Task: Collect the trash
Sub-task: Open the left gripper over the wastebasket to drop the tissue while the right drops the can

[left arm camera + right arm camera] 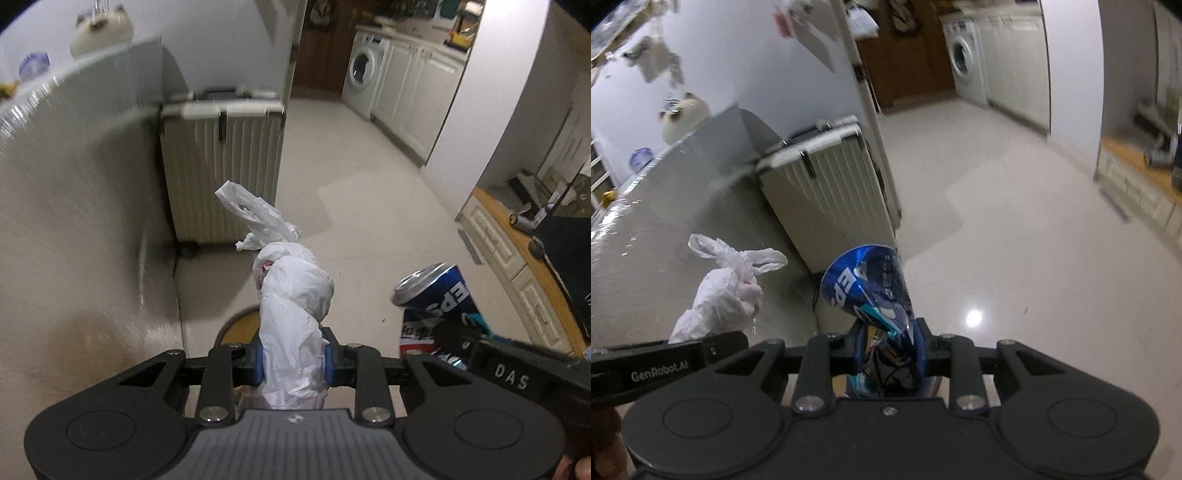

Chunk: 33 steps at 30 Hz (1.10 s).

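My left gripper [294,360] is shut on a knotted white plastic bag [291,295], which sticks up and forward from the fingers; the bag also shows in the right wrist view [720,295] at the left. My right gripper [890,354] is shut on a crushed blue Pepsi can [866,284], held out in front of it; the can also shows in the left wrist view [436,295] to the right of the bag. Both are held in the air above the floor, side by side.
A grey cabinet side [74,221] stands close on the left, with a ribbed beige suitcase [221,166] beyond it. A round yellow-brown rim [240,325] shows under the bag. The glossy floor [369,184] runs to a washing machine [364,74]. A wooden counter [517,229] is at the right.
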### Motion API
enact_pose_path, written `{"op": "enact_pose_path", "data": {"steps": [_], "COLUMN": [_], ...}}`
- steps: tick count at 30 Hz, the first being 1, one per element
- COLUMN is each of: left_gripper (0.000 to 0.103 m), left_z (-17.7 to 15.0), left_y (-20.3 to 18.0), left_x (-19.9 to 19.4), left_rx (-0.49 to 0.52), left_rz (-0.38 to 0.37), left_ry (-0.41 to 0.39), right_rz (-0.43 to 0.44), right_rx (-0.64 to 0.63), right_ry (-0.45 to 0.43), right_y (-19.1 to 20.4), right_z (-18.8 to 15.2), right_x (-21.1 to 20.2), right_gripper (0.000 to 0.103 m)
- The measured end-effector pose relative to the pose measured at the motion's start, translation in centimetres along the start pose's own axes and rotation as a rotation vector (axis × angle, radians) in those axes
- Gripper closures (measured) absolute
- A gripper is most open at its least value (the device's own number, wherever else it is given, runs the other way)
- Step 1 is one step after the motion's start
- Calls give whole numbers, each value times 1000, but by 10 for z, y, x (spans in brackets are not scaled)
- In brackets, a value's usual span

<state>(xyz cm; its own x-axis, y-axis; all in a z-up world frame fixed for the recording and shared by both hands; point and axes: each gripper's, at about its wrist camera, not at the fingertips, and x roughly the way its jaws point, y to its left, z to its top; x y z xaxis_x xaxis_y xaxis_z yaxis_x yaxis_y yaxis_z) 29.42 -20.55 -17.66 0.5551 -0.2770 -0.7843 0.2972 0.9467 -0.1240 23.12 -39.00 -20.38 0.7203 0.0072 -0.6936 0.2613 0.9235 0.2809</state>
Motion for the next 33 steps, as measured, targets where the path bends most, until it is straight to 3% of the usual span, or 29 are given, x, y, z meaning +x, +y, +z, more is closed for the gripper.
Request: {"op": "enact_pose_path", "data": {"steps": [7,15,20,24,27,29,33], "left_gripper": [73,73,72,72,55,31,29], "left_z": [6,-15,-32,-42,-58,-70,-79], "left_y": [21,44,51,40,38,36,35], "left_x": [92,195,252,296,319,326,332], "left_rx": [-33,-60,14,133,115,99,147], "left_rz": [3,-108,-163,-207,-234,-239,-180], "left_ry": [132,321,408,457,516,554,639], "right_rz": [-19,-37,-65,-43,-24,-25,-43], "right_rx": [111,160,167,156,171,179,198], "right_ry": [90,164,193,179,201,220,282], "right_y": [-13,-31,-43,-44,-47,-50,-52], "right_z": [-22,-39,-36,-30,-28,-30,-39], "right_x": [92,176,209,222,235,246,264], "right_gripper": [76,76,76,76,76,76,76]}}
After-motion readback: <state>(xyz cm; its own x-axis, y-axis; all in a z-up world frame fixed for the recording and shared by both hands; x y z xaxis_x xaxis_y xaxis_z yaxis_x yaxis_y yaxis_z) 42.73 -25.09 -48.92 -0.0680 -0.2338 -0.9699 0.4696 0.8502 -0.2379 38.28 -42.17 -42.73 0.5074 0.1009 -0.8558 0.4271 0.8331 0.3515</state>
